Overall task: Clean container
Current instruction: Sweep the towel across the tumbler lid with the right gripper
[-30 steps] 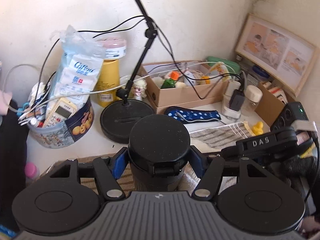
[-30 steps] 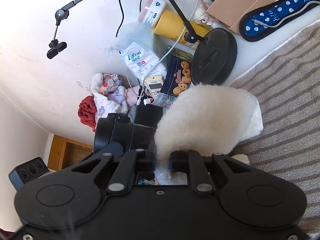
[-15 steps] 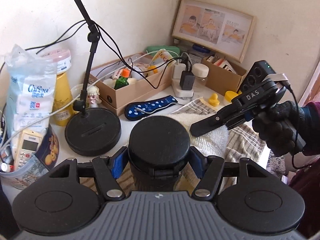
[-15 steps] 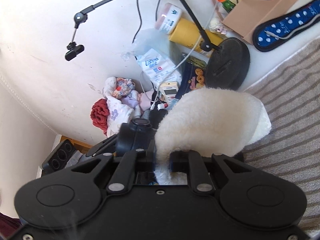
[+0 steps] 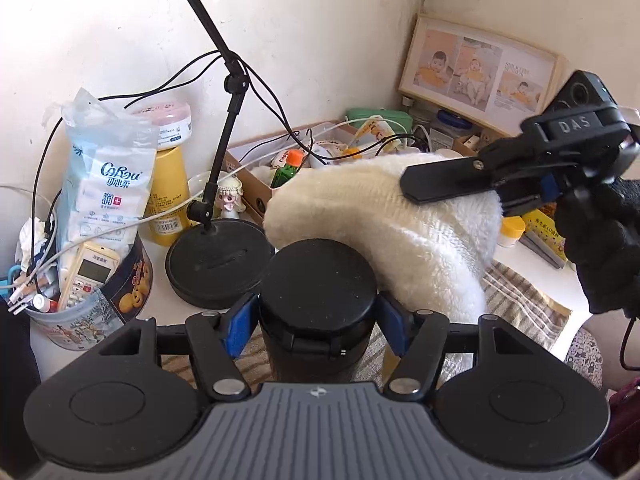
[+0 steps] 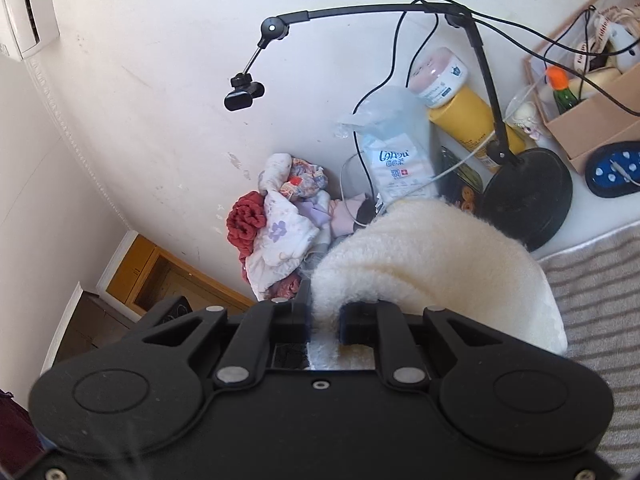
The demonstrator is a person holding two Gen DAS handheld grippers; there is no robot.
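Observation:
A black lidded container [image 5: 318, 280] stands upright between the blue pads of my left gripper [image 5: 318, 320], which is shut on it. A fluffy white cloth [image 5: 400, 232] hangs just behind and right of the container's lid; whether it touches the lid I cannot tell. My right gripper [image 5: 424, 188] comes in from the right, held by a black-gloved hand [image 5: 600, 248], and is shut on that cloth. In the right wrist view the white cloth [image 6: 432, 264] bulges out in front of the right gripper [image 6: 324, 320]; the container is hidden there.
A black round lamp base [image 5: 218, 264] with its thin pole stands just behind the container. A cookie tin [image 5: 116, 304] full of items is at the left, an open cardboard box [image 5: 280, 168] at the back. A striped towel [image 5: 520, 300] covers the table under the cloth.
The right gripper has lifted the white cloth off the striped towel and brought it left, up to the container's lid. The left gripper still holds the container, which has shifted a little.

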